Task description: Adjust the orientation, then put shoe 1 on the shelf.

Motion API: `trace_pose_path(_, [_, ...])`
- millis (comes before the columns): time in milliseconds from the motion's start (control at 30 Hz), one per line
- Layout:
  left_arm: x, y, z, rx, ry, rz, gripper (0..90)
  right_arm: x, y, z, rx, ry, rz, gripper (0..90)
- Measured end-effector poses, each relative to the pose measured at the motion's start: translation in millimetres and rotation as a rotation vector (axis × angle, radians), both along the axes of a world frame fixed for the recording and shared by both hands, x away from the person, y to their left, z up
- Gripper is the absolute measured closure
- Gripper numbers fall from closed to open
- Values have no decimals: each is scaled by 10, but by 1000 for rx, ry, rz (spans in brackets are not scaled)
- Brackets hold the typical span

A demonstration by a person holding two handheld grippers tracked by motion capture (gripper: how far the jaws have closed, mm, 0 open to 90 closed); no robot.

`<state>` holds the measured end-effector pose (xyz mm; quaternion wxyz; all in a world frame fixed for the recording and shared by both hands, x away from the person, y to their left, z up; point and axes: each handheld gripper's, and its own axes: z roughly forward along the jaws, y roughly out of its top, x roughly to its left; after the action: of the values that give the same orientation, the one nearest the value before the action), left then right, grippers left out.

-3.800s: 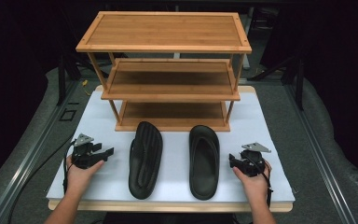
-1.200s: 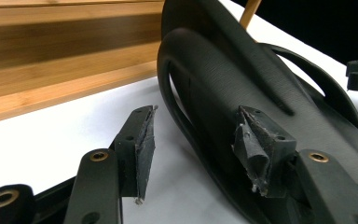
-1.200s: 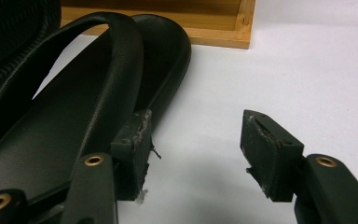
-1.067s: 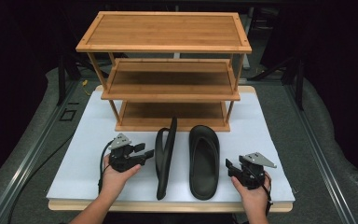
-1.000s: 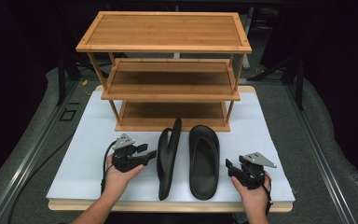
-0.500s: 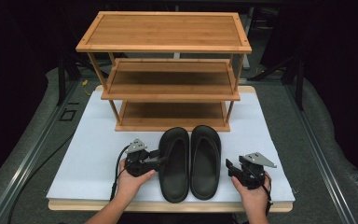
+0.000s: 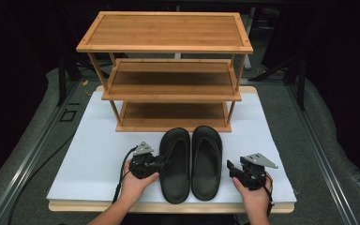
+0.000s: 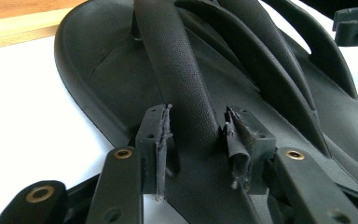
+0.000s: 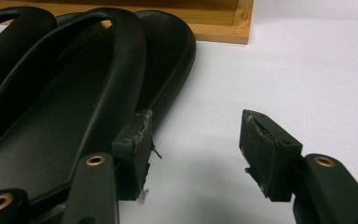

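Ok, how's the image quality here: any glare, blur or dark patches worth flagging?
High view: dark surroundings, white table top evenly lit, sandals sharp. Left gripper view: strap sharp, table blown out white. Right gripper view: soft shadow on the table under the jaws, right sandal slightly soft.

No text, label, brand, number or sign can be read anywhere in these views, neither on the sandals, the wooden rack nor the tools.

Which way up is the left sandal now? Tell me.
Flat, sole down. The left sandal lies footbed-up on the white board, strap on top, between the left gripper's jaws, beside the right sandal.
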<state>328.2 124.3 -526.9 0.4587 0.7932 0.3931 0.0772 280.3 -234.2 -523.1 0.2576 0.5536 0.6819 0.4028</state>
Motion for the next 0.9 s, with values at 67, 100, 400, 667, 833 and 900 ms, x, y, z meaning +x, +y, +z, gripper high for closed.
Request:
trace_pose_path(67, [13,30,10,8,0,3,629,-3,-2,3,3,-2,-3,441])
trace_pose_path(100, [24,52,16,19,-7,-2,637,-4,-3,3,4,-2,-3,441])
trace_pose_path(400, [57,277,110,130,-74,0,689,1,-10,-7,8,5,-9,444])
trace_pose_path(667, [60,486,75,83,-61,73,627,-4,-6,-4,2,17,-3,441])
trace_pose_path(833, [-65,515,58,94,-74,61,593,-7,-15,-1,8,7,-7,441])
trace_pose_path(900, [-89,521,47,101,-69,60,581,-9,-13,1,9,5,-6,441])
